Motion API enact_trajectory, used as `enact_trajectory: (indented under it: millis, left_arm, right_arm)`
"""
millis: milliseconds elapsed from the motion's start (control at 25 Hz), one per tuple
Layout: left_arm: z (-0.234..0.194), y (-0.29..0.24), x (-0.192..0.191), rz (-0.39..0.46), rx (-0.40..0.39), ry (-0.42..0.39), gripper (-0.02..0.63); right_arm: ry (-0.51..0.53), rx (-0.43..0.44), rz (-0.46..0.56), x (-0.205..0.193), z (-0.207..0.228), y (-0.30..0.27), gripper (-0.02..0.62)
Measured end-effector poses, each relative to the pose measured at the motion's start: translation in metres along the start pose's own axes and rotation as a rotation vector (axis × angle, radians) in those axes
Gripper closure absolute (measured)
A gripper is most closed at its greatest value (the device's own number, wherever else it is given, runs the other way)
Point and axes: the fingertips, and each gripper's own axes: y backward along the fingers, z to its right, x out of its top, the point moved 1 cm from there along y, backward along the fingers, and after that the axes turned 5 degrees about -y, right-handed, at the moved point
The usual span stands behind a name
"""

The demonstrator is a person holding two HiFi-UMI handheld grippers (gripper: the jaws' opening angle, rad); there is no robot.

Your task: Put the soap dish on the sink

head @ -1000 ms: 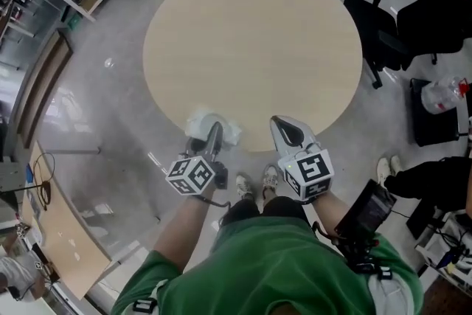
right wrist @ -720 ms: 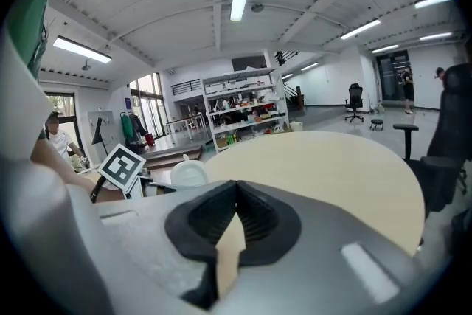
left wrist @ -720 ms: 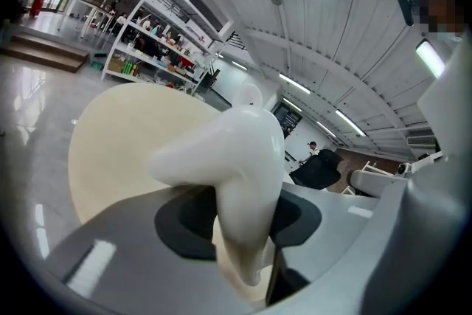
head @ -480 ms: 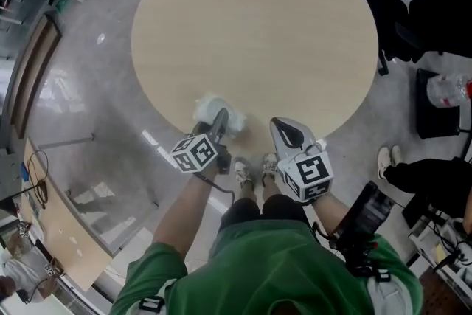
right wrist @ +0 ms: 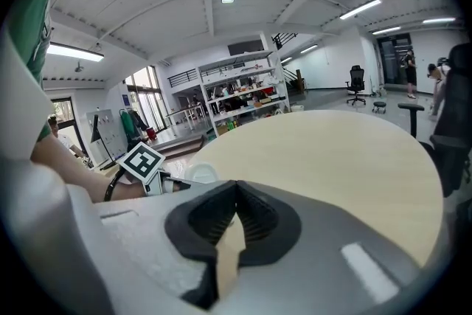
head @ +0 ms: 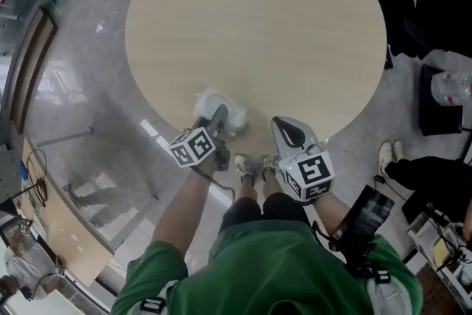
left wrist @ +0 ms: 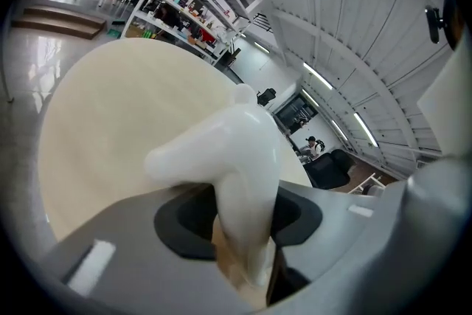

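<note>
Left gripper pinches white soap dish above near edge of round table, apparently ready for placing; right gripper, jaws pressed together, empty, at same edge. No sink visible.

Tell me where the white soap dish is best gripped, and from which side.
By its thin edge, coming from the near side of the table. The soap dish swells into a rounded body that looks too wide for the fingers, while the left gripper is shut on that thin edge now.

Pale round table, glossy grey floor
</note>
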Motion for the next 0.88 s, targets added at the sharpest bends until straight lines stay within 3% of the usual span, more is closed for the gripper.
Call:
enact_trajectory:
  millis: [280, 480, 600, 880]
  left_arm:
    - [-0.014, -0.006, -0.014, -0.139, 0.066, 0.003, 0.4]
    - [-0.01, 0.001, -0.018, -0.232, 0.112, -0.108, 0.3]
    - [-0.006, 0.001, -0.022, -0.275, 0.121, -0.148, 0.204]
    - [-0.005, 0.0, -0.025, -0.332, 0.148, -0.206, 0.175]
  right_arm:
    - [-0.003, 0.013, -0.005, -0.002, -0.003, -0.006, 0.594]
    - [0.0, 0.015, 0.001, 0.006, -0.007, -0.003, 0.594]
    - [0.001, 0.015, 0.003, 0.006, -0.006, -0.004, 0.594]
    - [0.005, 0.017, 0.011, 0.008, -0.007, -0.002, 0.594]
